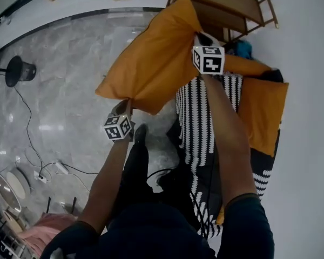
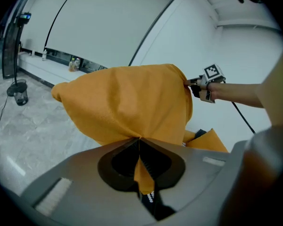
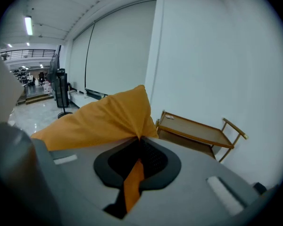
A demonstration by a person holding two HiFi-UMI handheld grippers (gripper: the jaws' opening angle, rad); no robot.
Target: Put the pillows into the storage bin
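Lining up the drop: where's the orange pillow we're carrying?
Head view, upper centre: the orange pillow hangs between the left gripper at its lower corner and the right gripper at its right edge, left of the striped bin.

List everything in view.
held pillow: one, orange, in the air, gripped at two corners
bin: one, black-and-white striped, to the person's right
other pillow: at least one, orange, in the bin
trolley: one, wooden, by the wall beyond the bin
stand: one, black, on the grey floor at left
cables: several, dark, on the floor
left gripper: grey, shut on the held pillow's corner
right gripper: grey, shut on the opposite corner
arms: two, bare forearms, dark sleeves
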